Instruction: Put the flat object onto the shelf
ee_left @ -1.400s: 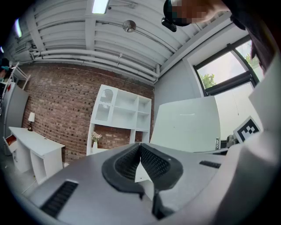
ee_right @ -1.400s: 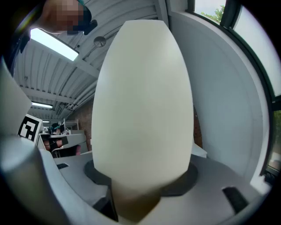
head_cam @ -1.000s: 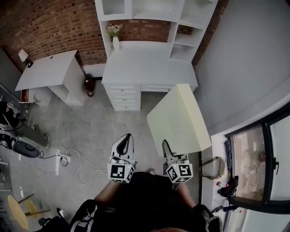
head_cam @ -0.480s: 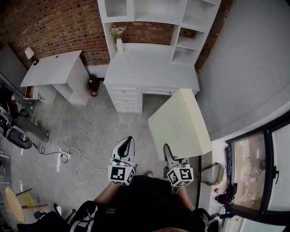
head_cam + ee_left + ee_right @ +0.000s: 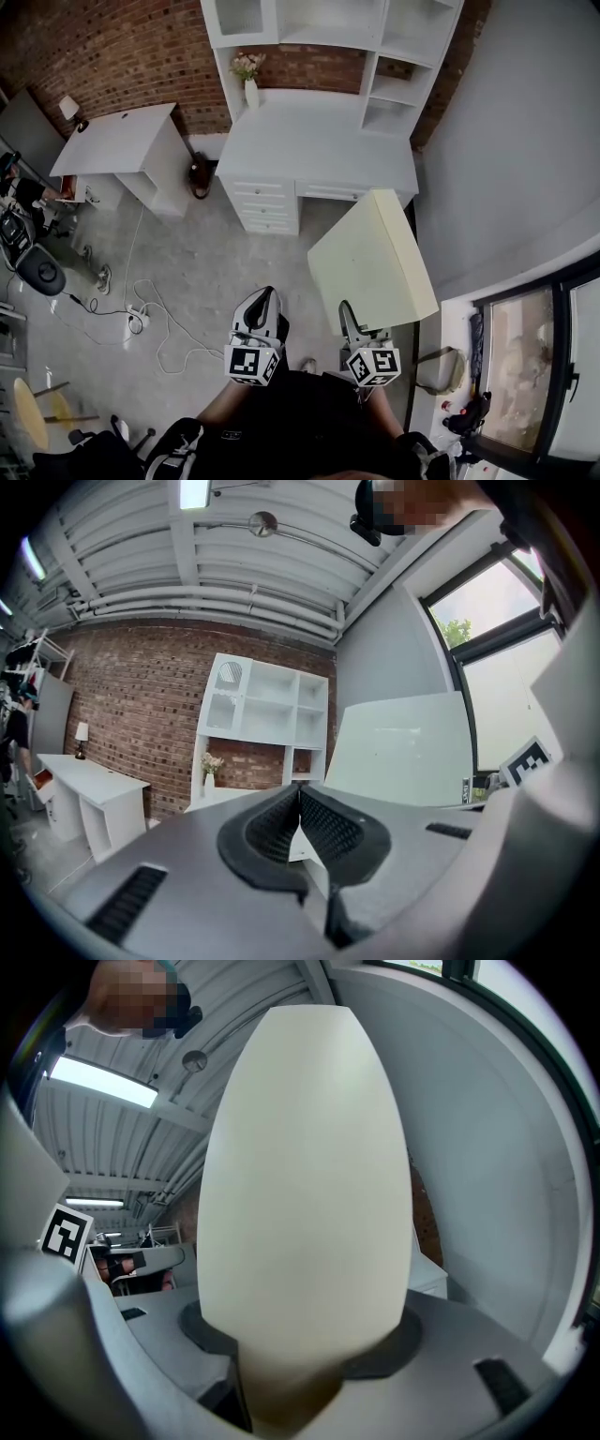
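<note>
White shelf unit [image 5: 328,28] fills top centre.
Right gripper [image 5: 346,314] clamps pale-yellow flat board [image 5: 370,262], which extends up-frame from it; left gripper [image 5: 263,302] pinched closed, empty.

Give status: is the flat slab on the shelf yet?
Not yet. Done: the pale foam slab is picked up, clamped in the right gripper. In hand: it hangs in the air over the floor, short of the white desk. Left: get it to the white shelf unit above the desk, set it on a shelf and let go. The left gripper is shut and empty.
</note>
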The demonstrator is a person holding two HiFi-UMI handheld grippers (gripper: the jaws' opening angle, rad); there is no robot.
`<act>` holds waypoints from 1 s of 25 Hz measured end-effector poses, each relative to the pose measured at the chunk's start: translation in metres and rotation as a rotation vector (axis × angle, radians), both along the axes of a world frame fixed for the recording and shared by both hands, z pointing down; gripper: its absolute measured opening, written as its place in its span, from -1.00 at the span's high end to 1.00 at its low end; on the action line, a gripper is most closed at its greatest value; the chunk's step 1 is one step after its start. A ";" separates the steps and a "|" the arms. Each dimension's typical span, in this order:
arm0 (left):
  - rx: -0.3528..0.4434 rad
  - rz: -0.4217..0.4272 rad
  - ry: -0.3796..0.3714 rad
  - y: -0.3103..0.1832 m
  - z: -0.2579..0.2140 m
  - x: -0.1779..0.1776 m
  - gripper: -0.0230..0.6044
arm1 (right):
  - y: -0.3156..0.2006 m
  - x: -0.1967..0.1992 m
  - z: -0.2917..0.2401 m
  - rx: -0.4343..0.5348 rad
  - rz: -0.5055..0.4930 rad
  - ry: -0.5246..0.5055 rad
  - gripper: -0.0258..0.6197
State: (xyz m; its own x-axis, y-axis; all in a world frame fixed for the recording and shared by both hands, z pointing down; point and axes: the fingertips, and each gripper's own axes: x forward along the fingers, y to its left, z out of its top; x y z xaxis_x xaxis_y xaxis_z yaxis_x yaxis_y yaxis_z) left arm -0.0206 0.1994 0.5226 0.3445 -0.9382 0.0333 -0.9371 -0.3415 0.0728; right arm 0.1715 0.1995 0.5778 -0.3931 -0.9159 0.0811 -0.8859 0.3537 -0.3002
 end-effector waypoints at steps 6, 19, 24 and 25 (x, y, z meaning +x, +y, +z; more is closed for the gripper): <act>-0.003 0.002 0.038 -0.069 0.011 -0.007 0.89 | -0.058 -0.006 0.008 -0.017 0.011 0.027 0.06; 0.054 0.070 0.054 -0.274 -0.019 -0.057 0.89 | -0.248 -0.062 -0.033 0.039 0.027 0.064 0.07; 0.044 0.043 0.053 -0.317 -0.020 -0.080 0.89 | -0.292 -0.086 -0.037 0.032 0.016 0.065 0.07; 0.040 0.035 0.062 -0.321 -0.019 -0.083 0.89 | -0.299 -0.088 -0.036 0.026 0.013 0.073 0.07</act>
State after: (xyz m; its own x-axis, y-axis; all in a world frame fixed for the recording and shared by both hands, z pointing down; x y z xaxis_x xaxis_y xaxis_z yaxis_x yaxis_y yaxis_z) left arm -0.1031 -0.1219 0.5031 0.3777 -0.9255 -0.0266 -0.9185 -0.3781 0.1158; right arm 0.0836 -0.0991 0.5416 -0.3753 -0.9230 0.0850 -0.9096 0.3490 -0.2255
